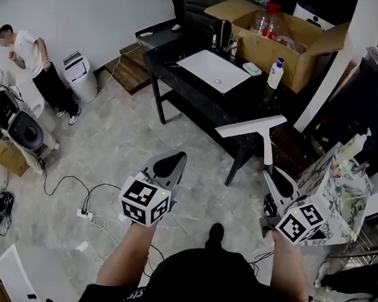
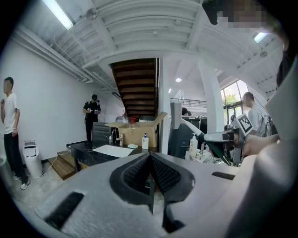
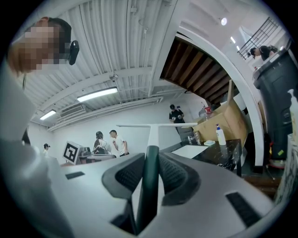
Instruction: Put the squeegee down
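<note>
In the head view the right gripper [image 1: 272,180], at the lower right of the frame, was clamped on the handle of the squeegee [image 1: 251,126]. Its white blade was raised at centre right, near the front edge of the black table [image 1: 244,104] and resting on no surface. The left gripper [image 1: 174,158], at lower centre, carried nothing. The left gripper view showed its jaws pressed together with nothing between them (the squeegee appeared only small, at the right). The right gripper view showed the dark green handle pinched between the jaws, with the blade level above. I judged that the putting-down had not yet begun; the next move called for lowering the tool onto a surface, then releasing it. Which surface was meant could not be told, and the handle's lower end was hidden inside the jaws.
</note>
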`<state>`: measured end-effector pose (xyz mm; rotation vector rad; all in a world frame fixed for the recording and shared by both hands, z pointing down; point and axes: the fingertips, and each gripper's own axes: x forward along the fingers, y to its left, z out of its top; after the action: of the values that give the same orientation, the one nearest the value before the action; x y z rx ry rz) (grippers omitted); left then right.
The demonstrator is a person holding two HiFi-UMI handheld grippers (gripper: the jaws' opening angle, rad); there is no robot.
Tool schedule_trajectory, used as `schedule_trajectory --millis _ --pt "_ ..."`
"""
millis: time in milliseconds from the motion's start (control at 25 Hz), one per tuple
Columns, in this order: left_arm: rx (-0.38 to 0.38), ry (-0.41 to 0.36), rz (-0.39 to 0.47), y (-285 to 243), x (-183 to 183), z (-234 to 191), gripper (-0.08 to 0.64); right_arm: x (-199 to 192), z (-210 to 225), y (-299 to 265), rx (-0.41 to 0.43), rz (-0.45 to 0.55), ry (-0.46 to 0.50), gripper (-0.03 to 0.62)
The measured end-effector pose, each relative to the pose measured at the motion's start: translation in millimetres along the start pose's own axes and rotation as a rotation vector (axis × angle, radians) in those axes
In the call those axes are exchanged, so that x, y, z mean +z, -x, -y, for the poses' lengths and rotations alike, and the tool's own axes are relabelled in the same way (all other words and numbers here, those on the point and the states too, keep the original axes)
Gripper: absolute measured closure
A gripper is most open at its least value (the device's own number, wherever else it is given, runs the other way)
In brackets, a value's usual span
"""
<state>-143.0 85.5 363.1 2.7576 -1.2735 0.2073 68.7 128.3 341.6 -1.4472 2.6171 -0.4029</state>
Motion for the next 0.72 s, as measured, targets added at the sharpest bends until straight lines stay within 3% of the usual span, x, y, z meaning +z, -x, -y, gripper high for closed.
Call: schedule_trajectory --millis 360,720 --pt "0.009 0.0 -0.025 -82 13 -7 0.551 16 70 -40 0.02 -0.018 -0.009 0.492" --pt "-0.023 -0.022 -0.065 -156 22 14 0.551 19 128 -53 0.046 -0.028 -0.045 0.492"
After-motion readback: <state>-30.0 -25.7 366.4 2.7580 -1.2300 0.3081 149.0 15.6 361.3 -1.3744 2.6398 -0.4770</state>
